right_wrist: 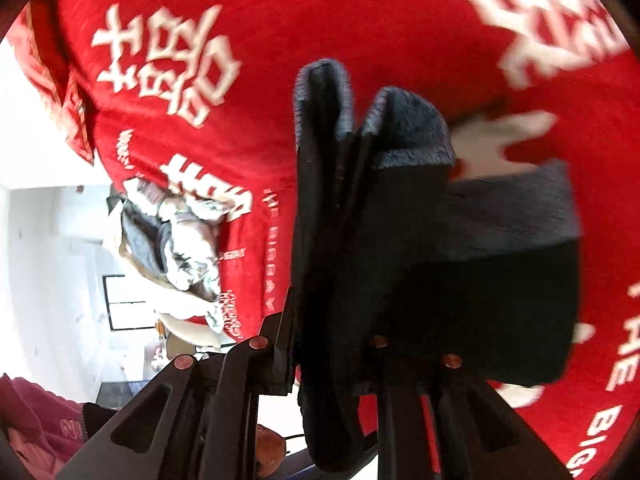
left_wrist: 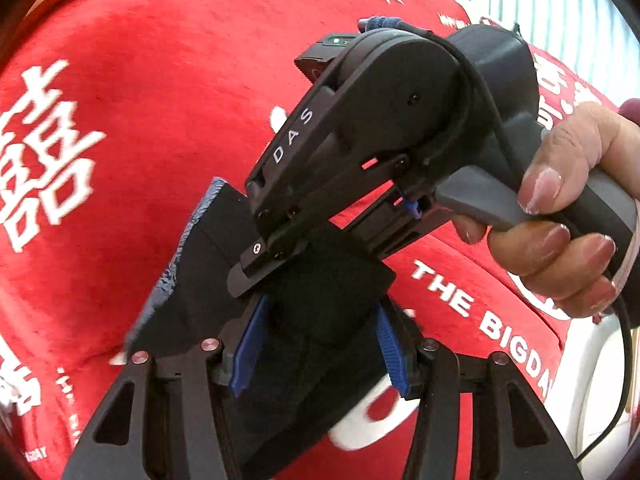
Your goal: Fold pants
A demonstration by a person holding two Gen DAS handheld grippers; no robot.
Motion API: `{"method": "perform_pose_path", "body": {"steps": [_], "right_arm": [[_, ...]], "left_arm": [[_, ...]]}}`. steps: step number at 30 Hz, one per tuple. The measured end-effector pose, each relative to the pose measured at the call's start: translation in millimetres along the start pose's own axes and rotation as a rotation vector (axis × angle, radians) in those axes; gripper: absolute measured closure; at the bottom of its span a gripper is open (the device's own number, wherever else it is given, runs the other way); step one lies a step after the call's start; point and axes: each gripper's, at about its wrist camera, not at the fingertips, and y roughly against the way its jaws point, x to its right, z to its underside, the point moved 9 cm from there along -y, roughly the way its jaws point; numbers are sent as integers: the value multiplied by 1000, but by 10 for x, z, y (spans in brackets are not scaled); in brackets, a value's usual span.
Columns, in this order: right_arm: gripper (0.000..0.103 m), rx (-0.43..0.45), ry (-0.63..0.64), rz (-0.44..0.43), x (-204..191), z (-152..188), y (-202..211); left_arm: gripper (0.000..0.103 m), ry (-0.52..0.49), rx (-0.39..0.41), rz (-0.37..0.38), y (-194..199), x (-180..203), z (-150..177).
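The dark pants (left_wrist: 200, 280) hang folded in a thick bundle above a red tablecloth (left_wrist: 140, 100) printed with white characters. My left gripper (left_wrist: 320, 312) is shut on them, a blue pad (left_wrist: 248, 348) pressing each side of the bundle. A hand (left_wrist: 560, 220) holds my right gripper (left_wrist: 248, 276), whose black tip clamps the pants' upper edge just ahead of the left one. In the right wrist view the pants (right_wrist: 480, 240) bunch into upright folds over my right gripper (right_wrist: 332, 320), shut on them, and hide one finger. The red tablecloth (right_wrist: 280, 20) lies below.
Past the table's edge on the left sits a heap of grey and white clothes (right_wrist: 172, 240) before a white wall with a dark-framed window (right_wrist: 128, 300). A maroon sleeve (right_wrist: 40, 420) shows at the bottom left. Pale blinds (left_wrist: 560, 8) stand beyond the far right corner.
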Motion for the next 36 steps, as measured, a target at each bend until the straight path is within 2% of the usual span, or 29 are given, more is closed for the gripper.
{"method": "perform_pose_path", "body": {"steps": [3, 8, 10, 11, 12, 15, 17, 18, 20, 22, 25, 27, 32, 34, 36], "right_arm": [[82, 4, -49, 15, 481, 2, 182], [77, -17, -148, 62, 1099, 136, 2], [70, -23, -173, 63, 1206, 173, -43], [70, -18, -176, 58, 1215, 179, -47], [69, -9, -171, 58, 1212, 180, -25], [65, 7, -154, 117, 1204, 177, 66], [64, 24, -136, 170, 1186, 174, 122], [64, 38, -118, 223, 1175, 172, 190], [61, 46, -97, 291, 1119, 214, 147], [59, 47, -81, 357, 1152, 245, 172], [59, 31, -76, 364, 1107, 363, 146], [59, 23, -55, 418, 1100, 417, 68], [58, 29, 1, 548, 987, 355, -119], [48, 35, 12, 600, 948, 346, -172], [47, 45, -8, 618, 925, 348, -194]], "left_arm": [[50, 12, -60, 40, -307, 241, 90], [50, 44, -215, 79, -681, 389, 362], [38, 52, -233, 86, -651, 349, 396], [30, 56, -236, 89, -607, 312, 407], [28, 60, -236, 85, -549, 253, 397], [28, 83, -271, 65, -395, 11, 429], [28, 137, -316, 36, -296, -192, 503], [19, 169, -338, 21, -263, -305, 540], [12, 239, -364, -26, -206, -546, 630], [12, 288, -373, -83, -128, -805, 703], [12, 321, -384, -156, -65, -1069, 822], [12, 352, -413, -192, -63, -1224, 935], [12, 446, -531, -228, -115, -1487, 1250], [12, 466, -558, -232, -148, -1525, 1322], [12, 494, -557, -220, -140, -1544, 1356]]}}
